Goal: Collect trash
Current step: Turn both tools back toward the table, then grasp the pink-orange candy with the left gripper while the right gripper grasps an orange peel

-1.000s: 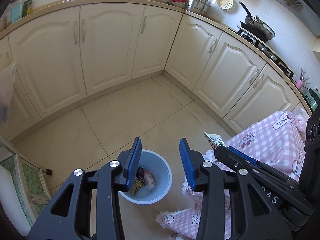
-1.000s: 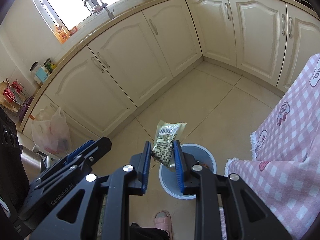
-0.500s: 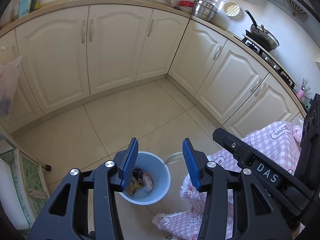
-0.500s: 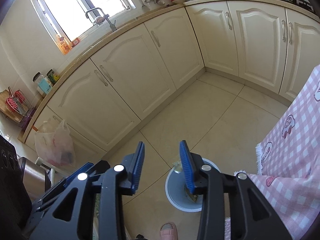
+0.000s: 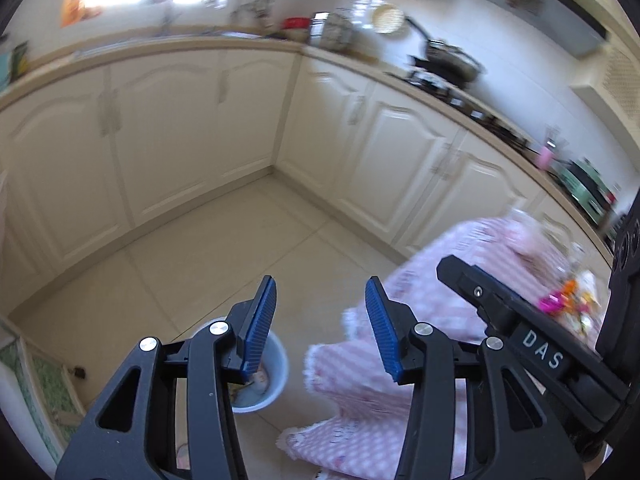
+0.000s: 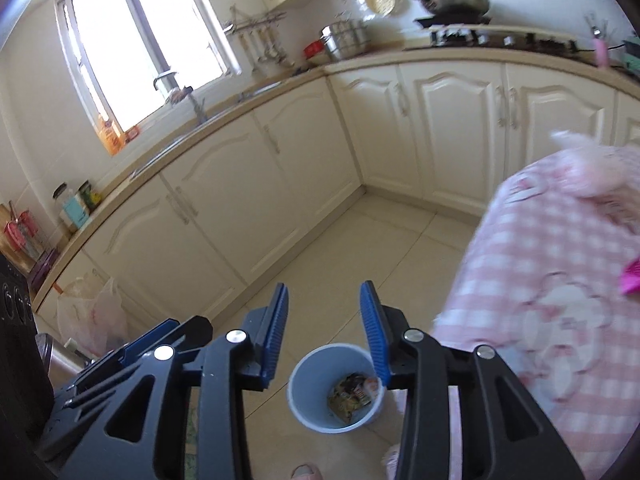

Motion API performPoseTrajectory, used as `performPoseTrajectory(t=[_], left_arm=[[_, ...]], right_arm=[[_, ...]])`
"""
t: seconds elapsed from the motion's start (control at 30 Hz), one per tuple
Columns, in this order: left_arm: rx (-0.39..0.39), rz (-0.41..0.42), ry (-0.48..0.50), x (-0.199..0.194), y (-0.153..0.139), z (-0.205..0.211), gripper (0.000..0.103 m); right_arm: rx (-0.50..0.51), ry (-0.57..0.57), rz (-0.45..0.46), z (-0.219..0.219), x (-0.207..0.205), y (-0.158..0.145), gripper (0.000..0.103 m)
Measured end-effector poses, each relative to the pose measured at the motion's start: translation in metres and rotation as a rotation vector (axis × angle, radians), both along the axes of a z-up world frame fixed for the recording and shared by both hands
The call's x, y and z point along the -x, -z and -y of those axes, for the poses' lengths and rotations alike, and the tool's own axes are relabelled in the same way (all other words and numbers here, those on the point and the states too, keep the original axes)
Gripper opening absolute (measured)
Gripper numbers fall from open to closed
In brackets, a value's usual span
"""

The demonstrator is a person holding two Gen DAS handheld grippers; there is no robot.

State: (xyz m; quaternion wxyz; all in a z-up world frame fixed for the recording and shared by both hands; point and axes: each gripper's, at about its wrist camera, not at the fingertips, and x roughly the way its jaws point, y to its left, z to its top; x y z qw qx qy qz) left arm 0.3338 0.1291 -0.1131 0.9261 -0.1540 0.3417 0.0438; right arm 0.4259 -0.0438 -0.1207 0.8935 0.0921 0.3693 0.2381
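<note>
A light blue trash bin [image 6: 320, 384] stands on the tiled floor with several wrappers [image 6: 352, 394] inside. It also shows in the left wrist view [image 5: 272, 376], partly behind my left finger. My right gripper [image 6: 324, 332] is open and empty, high above the bin. My left gripper [image 5: 320, 328] is open and empty, above the floor between the bin and the table. Colourful wrappers [image 5: 560, 300] lie on the pink checked tablecloth [image 5: 440, 264] at the right. A pink wrapper [image 6: 630, 278] shows at the right wrist view's edge.
Cream kitchen cabinets [image 6: 280, 184] run along two walls, with a sink, pots and a stove on the counter. A plastic bag [image 6: 90, 316] hangs at the left. The right gripper's body [image 5: 540, 344] crosses the left wrist view. A slippered foot [image 6: 304, 472] is near the bin.
My right gripper opened and let go of the wrapper, which fell into the bin. Both grippers have since risen and swung right toward the table.
</note>
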Motion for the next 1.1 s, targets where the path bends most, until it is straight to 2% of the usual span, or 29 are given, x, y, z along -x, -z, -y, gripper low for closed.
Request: performPoseTrajectory(t=[0.17, 0.33, 0.43, 0.5, 0.67, 0.77, 1.03, 1.1], left_arm=[[-0.034, 0.033, 0.151, -0.005, -0.017, 0.072, 0.053], [-0.071, 0.029, 0.306, -0.015, -0.022, 0.151, 0.060], [-0.089, 0.017, 0.384, -0.024, -0.021, 0.193, 0.063], [-0.120, 0.010, 0.429, -0.029, -0.017, 0.220, 0.070], [-0.146, -0.021, 0.479, -0.043, -0.007, 0.266, 0.074], [-0.148, -0.038, 0.487, -0.054, 0.001, 0.279, 0.074], [-0.148, -0.079, 0.471, -0.089, 0.013, 0.295, 0.074], [-0.150, -0.089, 0.470, -0.096, 0.017, 0.297, 0.069]], right_arm=[[0.009, 0.136, 0.062, 0.088, 0.015, -0.024, 0.041], [0.011, 0.284, 0.085, 0.176, 0.026, -0.033, 0.042], [0.008, 0.363, 0.084, 0.223, 0.031, -0.034, 0.042], [0.002, 0.415, 0.079, 0.254, 0.034, -0.030, 0.043], [0.011, 0.504, 0.035, 0.311, 0.037, -0.011, 0.044], [0.011, 0.520, 0.006, 0.329, 0.036, 0.000, 0.044], [0.027, 0.492, -0.023, 0.328, 0.013, 0.011, 0.044], [0.027, 0.480, -0.027, 0.327, 0.007, 0.012, 0.044]])
